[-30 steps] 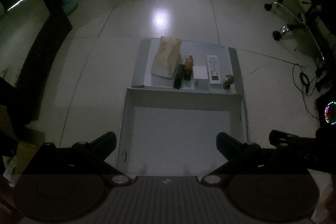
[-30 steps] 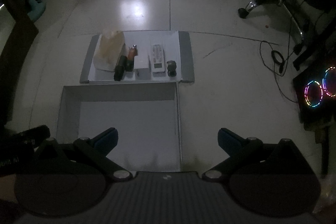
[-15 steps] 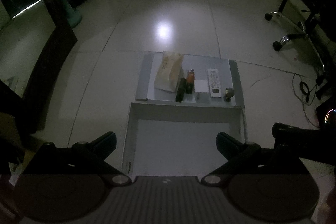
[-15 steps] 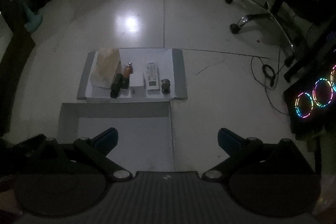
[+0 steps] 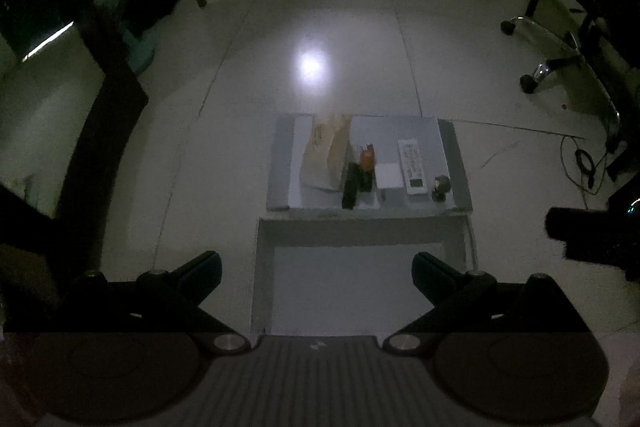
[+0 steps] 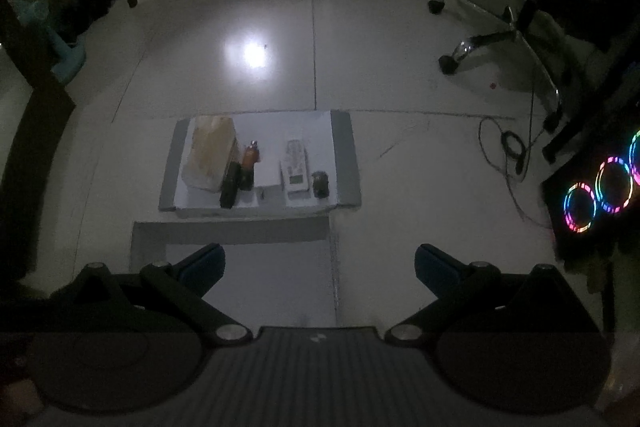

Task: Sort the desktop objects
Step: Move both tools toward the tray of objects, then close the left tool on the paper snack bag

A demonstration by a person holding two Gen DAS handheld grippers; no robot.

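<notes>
Both the left gripper (image 5: 317, 269) and right gripper (image 6: 320, 261) are held released, above the near empty box (image 5: 362, 231).

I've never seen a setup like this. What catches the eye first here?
A bright light glare on the dim tiled floor, and glowing coloured rings at the far right. Below the glare lies a grey tray with a row of small things, including a white remote.
</notes>
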